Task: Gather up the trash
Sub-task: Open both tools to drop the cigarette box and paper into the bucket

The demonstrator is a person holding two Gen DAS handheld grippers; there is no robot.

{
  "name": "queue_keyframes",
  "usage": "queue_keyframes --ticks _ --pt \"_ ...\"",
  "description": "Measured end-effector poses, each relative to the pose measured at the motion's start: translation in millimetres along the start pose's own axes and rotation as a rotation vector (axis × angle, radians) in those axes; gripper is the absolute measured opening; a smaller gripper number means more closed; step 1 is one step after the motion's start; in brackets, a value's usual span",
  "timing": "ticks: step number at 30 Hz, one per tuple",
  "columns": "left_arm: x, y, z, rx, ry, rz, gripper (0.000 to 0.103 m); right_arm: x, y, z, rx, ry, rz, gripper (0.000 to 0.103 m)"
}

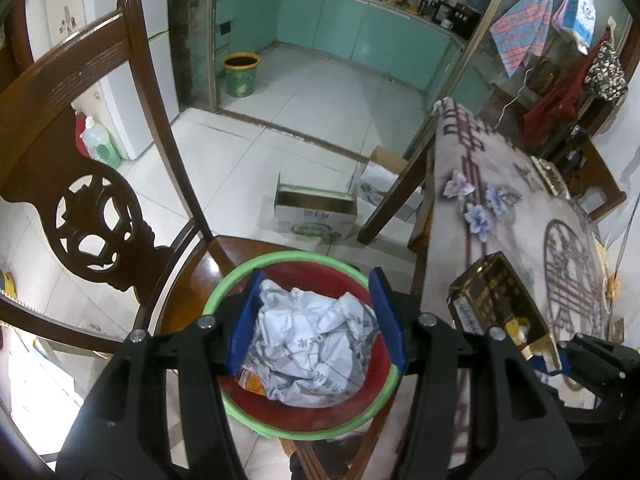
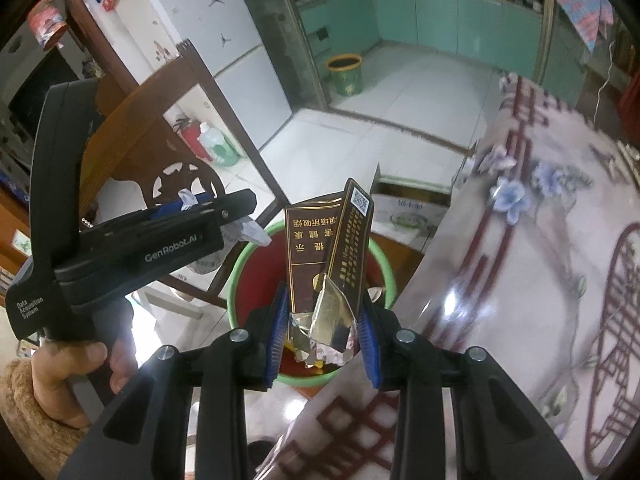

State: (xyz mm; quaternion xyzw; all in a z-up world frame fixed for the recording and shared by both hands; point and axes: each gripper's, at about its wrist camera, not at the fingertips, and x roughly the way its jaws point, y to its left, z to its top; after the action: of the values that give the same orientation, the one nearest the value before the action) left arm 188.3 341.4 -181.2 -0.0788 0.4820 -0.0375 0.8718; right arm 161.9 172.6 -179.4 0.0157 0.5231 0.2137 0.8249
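step: drop trash into red bin (image 1: pixel 304 420) | left gripper (image 1: pixel 316 320) pinching crumpled paper (image 1: pixel 312 344) right over bin mouth | right gripper (image 2: pixel 322 338) pinching torn brown carton (image 2: pixel 320 256) above bin's table-side rim | advice — centre carton over opening, then release both

Indoor light is bright and even. Glare streaks the glossy tablecloth (image 2: pixel 540 280) right of the gripper. Fisheye bending, dark vignetting and motion blur degrade the edges.
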Motion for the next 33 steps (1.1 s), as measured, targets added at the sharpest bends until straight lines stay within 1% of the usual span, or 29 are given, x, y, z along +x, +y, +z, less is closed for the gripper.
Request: queue_keyframes --ticks 12,24,28,29,30,31,32,33 --pt "47.4 15.5 -13.1 -0.015 0.111 0.015 0.052 42.8 -1.1 -3.3 0.002 0.072 -0.022 0.033" --pt "86.7 22.3 -15.5 -0.026 0.18 0.03 0.053 82.5 -7.5 0.8 0.007 0.153 -0.02 0.034" --pt "94.6 24.1 -17.5 -0.029 0.198 0.037 0.053 89.1 -11.7 2.6 0.009 0.169 -0.018 0.034" --pt "95.8 24.1 -17.5 -0.03 0.199 0.041 0.056 90.5 -12.7 2.9 0.011 0.171 -0.015 0.035" --pt "96.4 24.1 -17.5 -0.03 0.2 0.044 0.059 91.3 -13.6 3.2 0.011 0.17 -0.014 0.038" --pt "96.7 24.1 -17.4 -0.031 0.199 0.049 0.061 91.3 -14.0 3.4 0.011 0.166 -0.014 0.049" --pt "97.1 24.0 -16.5 -0.032 0.197 0.052 0.07 90.1 -14.2 4.1 0.011 0.158 -0.02 0.059" --pt "95.7 23.8 -16.1 -0.032 0.189 0.059 0.077 88.0 -14.6 4.6 0.011 0.143 -0.027 0.059"
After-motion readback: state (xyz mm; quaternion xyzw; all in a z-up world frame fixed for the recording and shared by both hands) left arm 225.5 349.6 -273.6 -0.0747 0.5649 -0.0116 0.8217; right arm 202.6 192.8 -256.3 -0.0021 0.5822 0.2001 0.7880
